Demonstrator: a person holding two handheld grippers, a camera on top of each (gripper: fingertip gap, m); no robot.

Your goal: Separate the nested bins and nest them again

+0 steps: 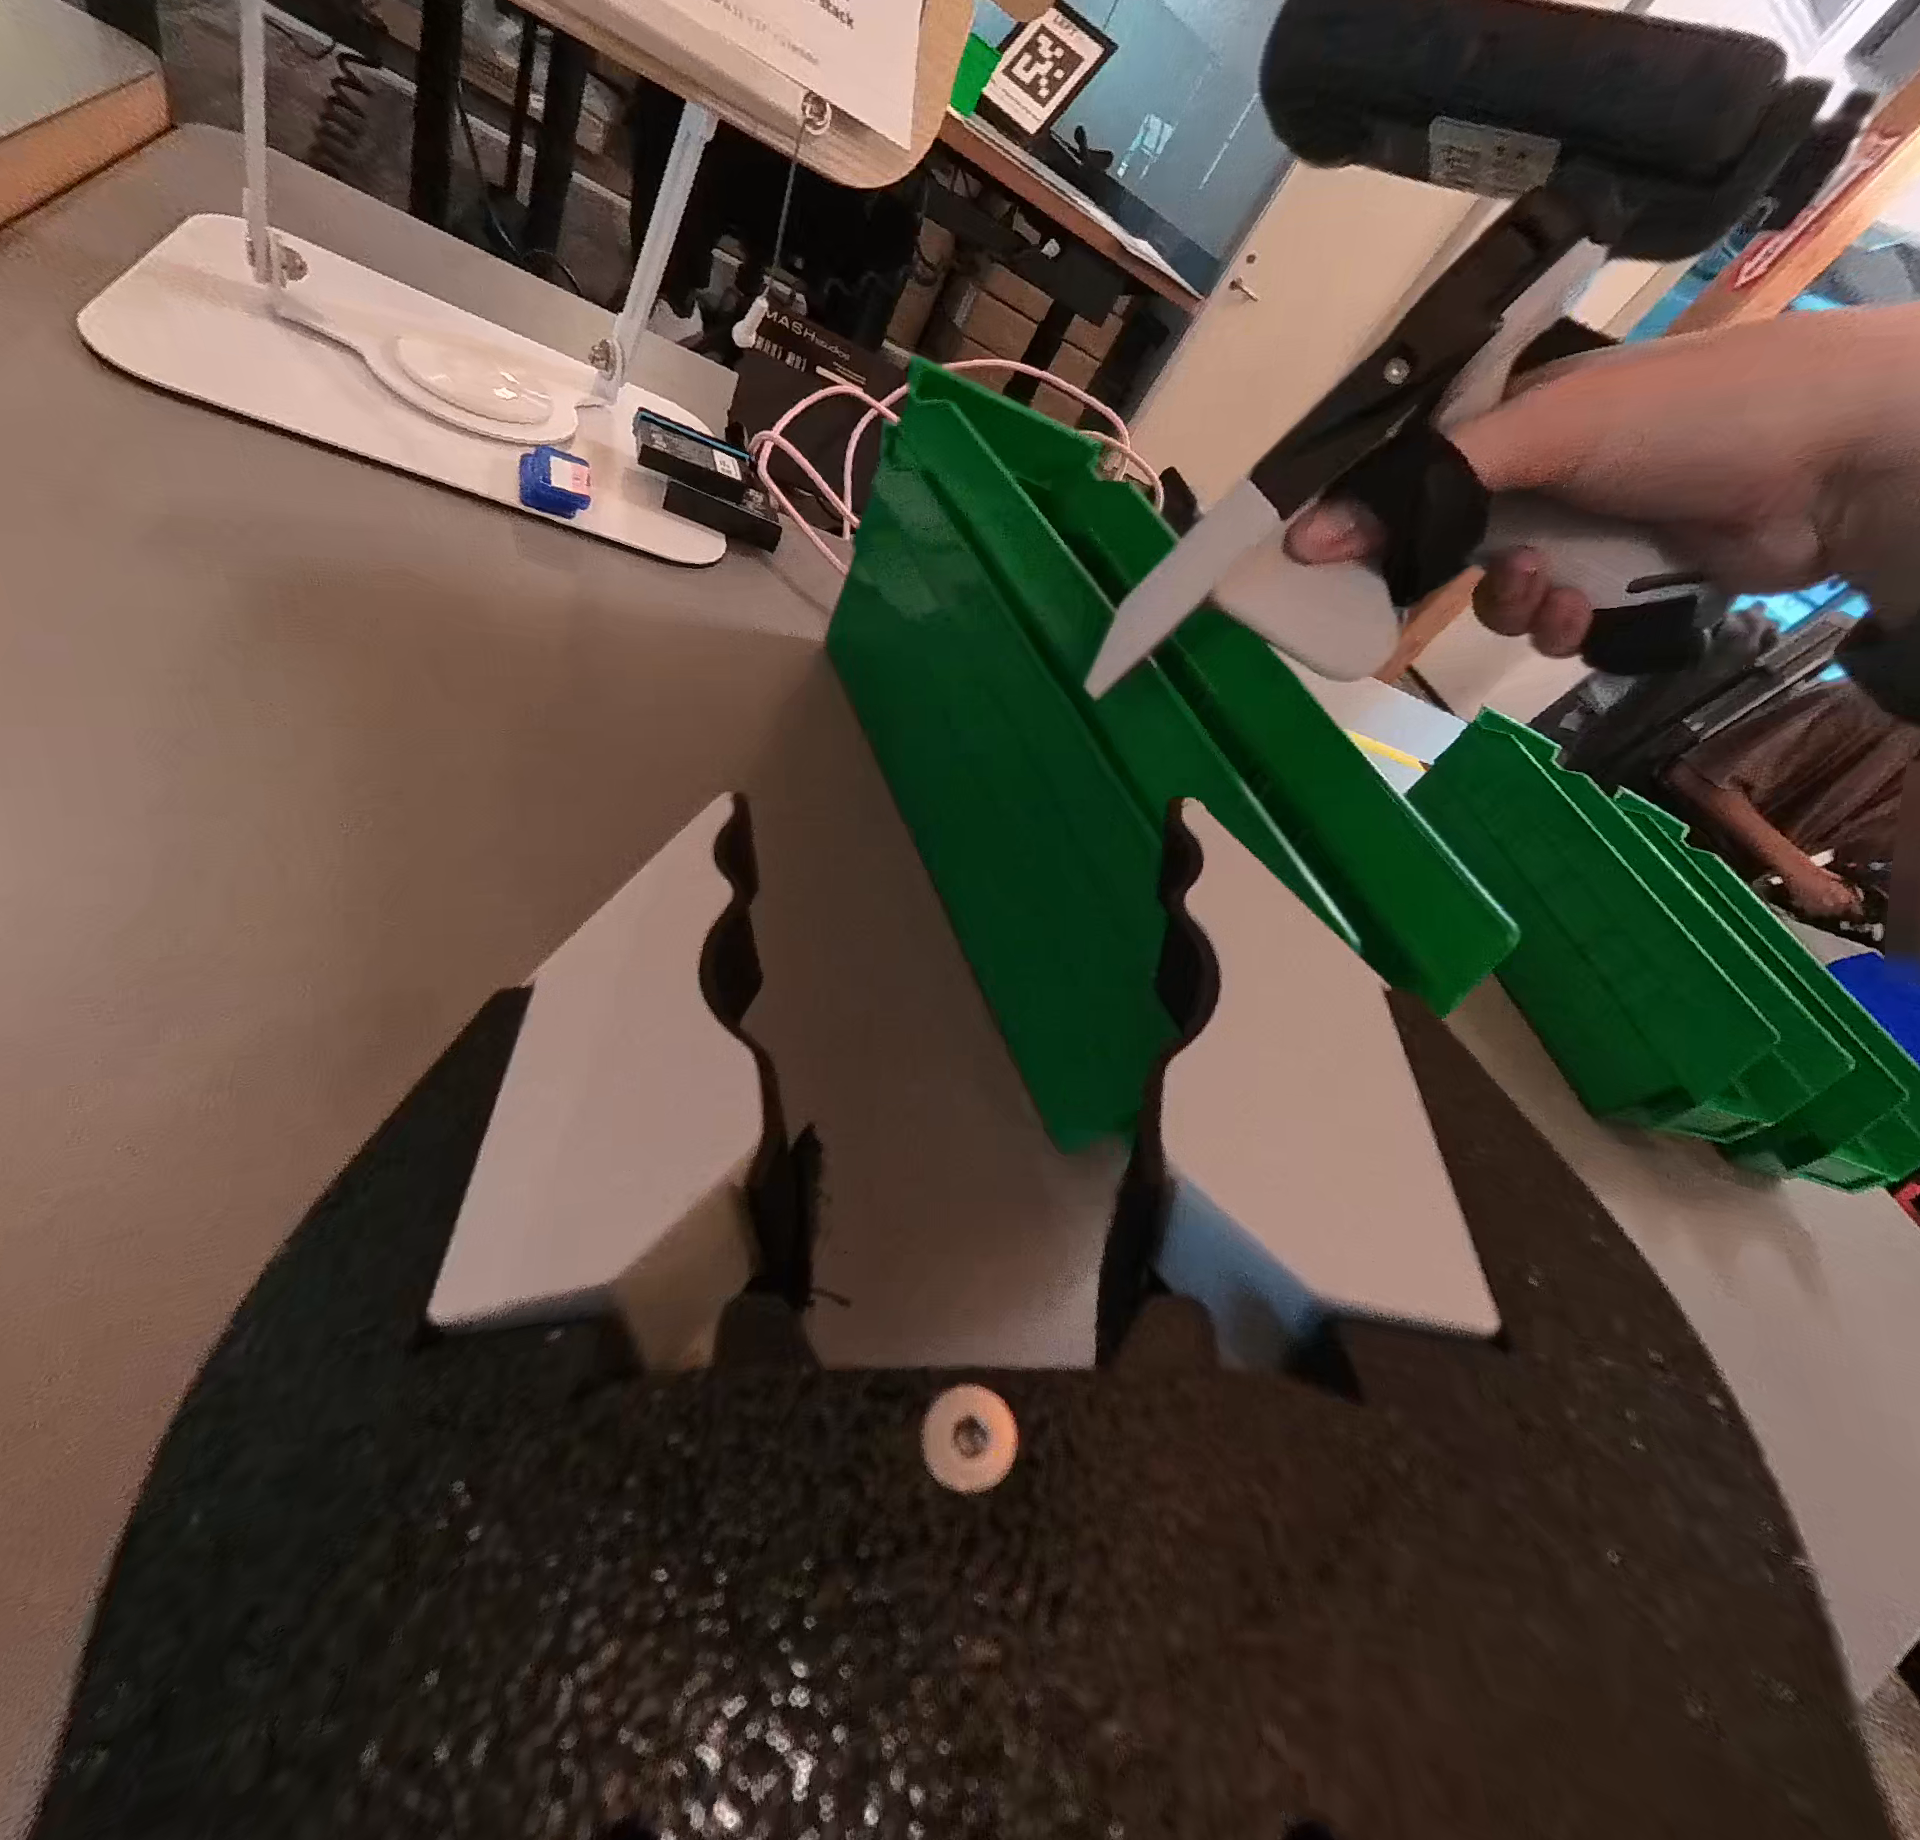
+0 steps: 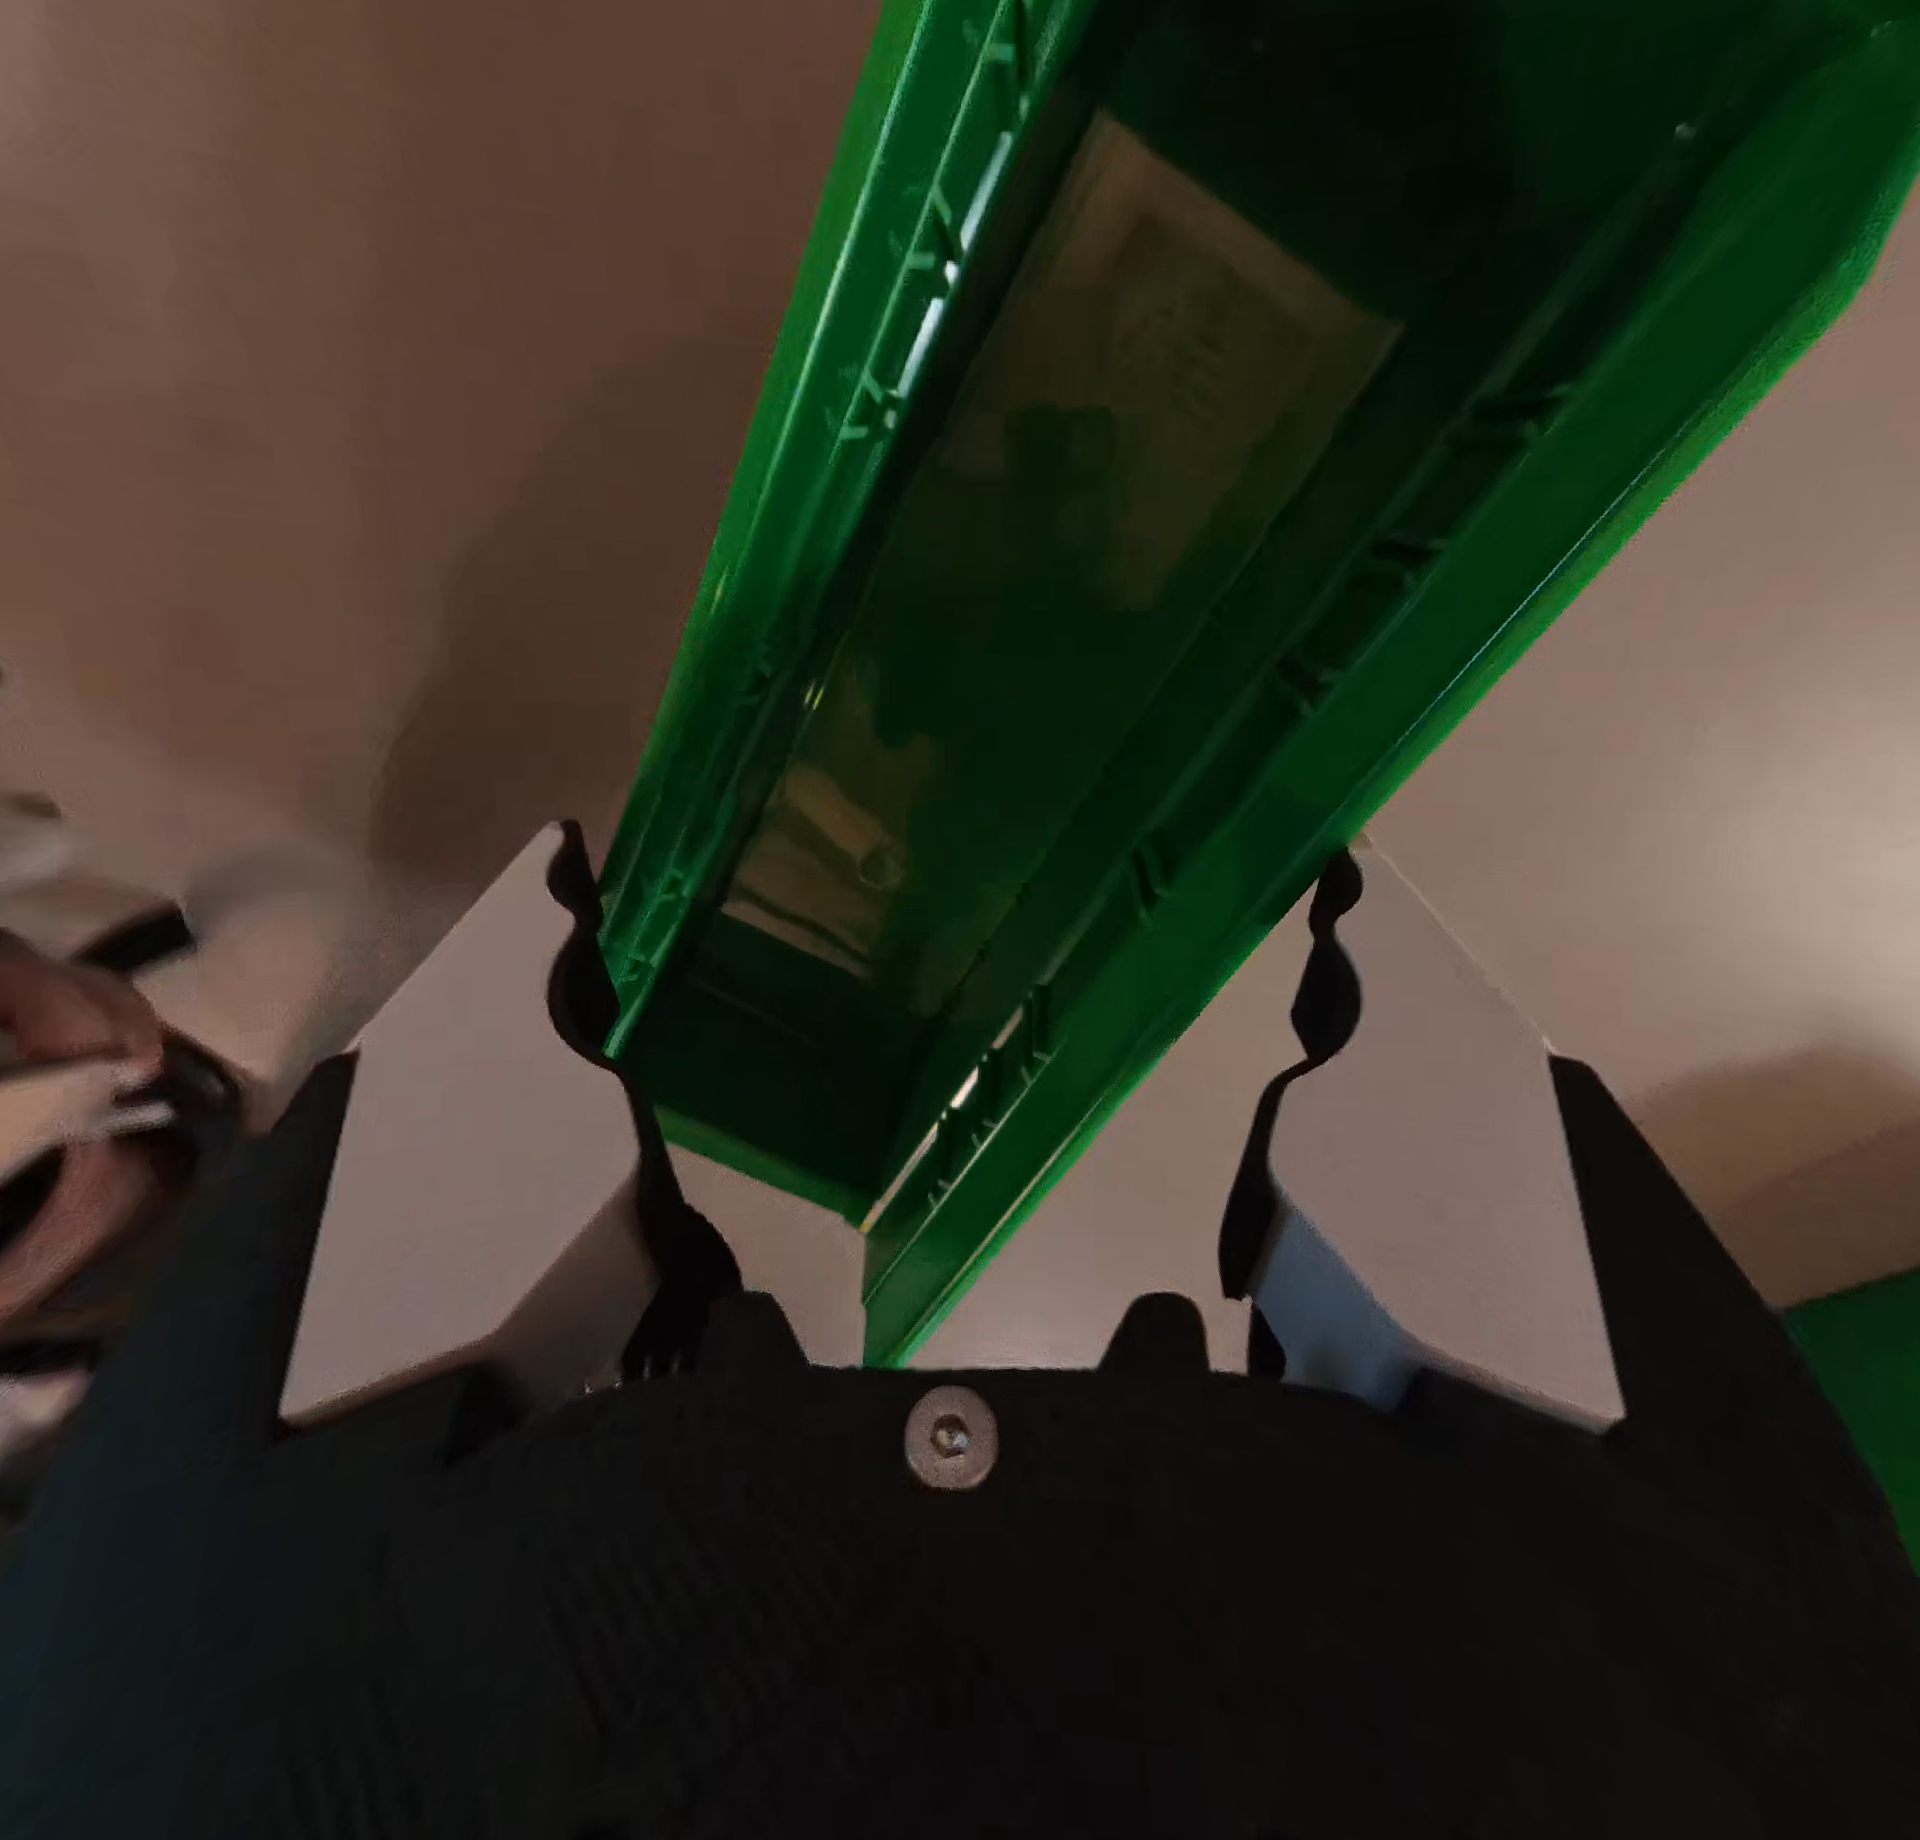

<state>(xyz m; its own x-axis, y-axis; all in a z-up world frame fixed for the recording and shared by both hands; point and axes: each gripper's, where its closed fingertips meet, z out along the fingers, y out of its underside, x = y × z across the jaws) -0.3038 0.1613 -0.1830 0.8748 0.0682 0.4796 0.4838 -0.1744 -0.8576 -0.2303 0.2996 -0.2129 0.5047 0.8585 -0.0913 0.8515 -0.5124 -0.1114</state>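
A long narrow green bin [image 1: 997, 710] stands alone on the grey table [image 1: 416, 751], open side up. My left gripper [image 1: 956, 814] is open and low at the bin's near end, whose corner lies against my right finger [image 1: 1278, 1063]. A hand holds my right gripper [image 1: 1216, 647] over the bin's middle, tips pointing down into it. In the right wrist view the right gripper [image 2: 956, 840] is open and empty, with the bin [image 2: 1039, 543] running away between its fingers. A stack of nested green bins [image 1: 1662, 959] lies to the right.
A white stand base [image 1: 312, 336] sits at the back left with a blue item [image 1: 556, 481], two small black boxes [image 1: 691, 445] and a pink cable [image 1: 821, 440] beside it. A paper label [image 2: 1174, 356] lies on the bin's floor. The table edge runs behind the bins.
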